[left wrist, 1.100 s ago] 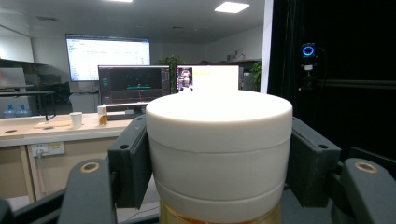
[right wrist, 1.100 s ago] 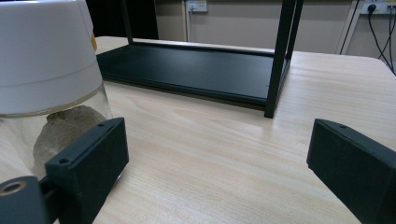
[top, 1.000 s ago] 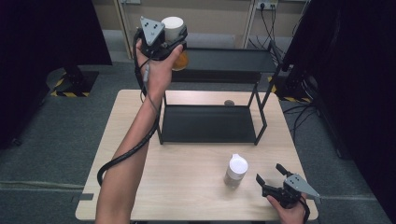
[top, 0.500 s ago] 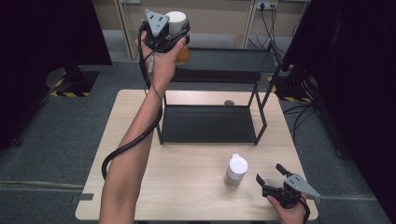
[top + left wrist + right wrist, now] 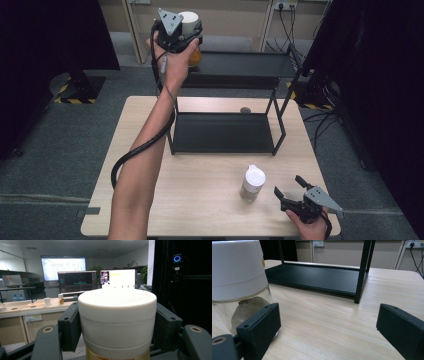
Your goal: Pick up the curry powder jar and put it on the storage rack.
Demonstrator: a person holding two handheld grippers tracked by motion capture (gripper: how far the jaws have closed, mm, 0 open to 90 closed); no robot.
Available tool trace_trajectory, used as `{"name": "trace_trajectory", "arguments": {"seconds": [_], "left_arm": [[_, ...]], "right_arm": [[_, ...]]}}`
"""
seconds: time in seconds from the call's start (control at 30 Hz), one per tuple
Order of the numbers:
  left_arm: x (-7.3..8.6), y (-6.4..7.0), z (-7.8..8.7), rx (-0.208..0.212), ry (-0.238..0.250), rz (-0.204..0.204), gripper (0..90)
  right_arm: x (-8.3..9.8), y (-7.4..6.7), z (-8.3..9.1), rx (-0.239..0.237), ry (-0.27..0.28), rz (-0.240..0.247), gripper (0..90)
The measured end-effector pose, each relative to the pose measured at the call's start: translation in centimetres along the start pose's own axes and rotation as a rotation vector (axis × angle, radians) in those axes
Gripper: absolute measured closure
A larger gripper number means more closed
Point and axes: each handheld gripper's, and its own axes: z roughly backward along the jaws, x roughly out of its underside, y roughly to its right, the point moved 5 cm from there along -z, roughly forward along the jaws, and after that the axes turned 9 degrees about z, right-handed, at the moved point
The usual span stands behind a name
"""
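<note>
Holding jar (image 5: 189, 22) aloft by white lid, left tongs (image 5: 184, 31) pinch it above rack's top shelf (image 5: 240, 65), likely for shelving. Right tongs (image 5: 290, 190) rest spread on worktop (image 5: 200, 190), beside second jar (image 5: 252, 182), likely next.
</note>
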Motion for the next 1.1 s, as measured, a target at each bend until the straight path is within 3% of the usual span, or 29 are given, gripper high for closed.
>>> {"name": "trace_trajectory", "arguments": {"seconds": [0.4,0.67,0.9,0.97,1.03,1.1], "left_arm": [[0.5,-0.4,-0.4,-0.008,-0.006,0.012,33.5],[1.0,-0.4,-0.7,-0.006,-0.005,-0.004,33.5],[1.2,-0.3,-0.7,0.004,0.005,0.016,33.1],[1.0,-0.3,-0.7,0.012,0.002,0.038,27.6],[0.9,0.0,-0.5,0.006,0.014,0.031,16.9],[0.7,0.2,-0.3,0.001,0.020,0.023,15.4]], "right_arm": [[0.0,0.0,0.0,-0.001,0.002,0.003,5.9],[0.0,0.0,0.0,-0.003,0.000,0.007,5.9],[0.0,0.0,0.0,-0.005,0.000,0.009,5.9],[0.0,0.0,0.0,-0.005,0.002,0.010,5.9],[0.0,0.0,0.0,-0.005,0.001,0.011,5.8],[0.0,0.0,0.0,-0.005,-0.001,0.012,5.8]]}}
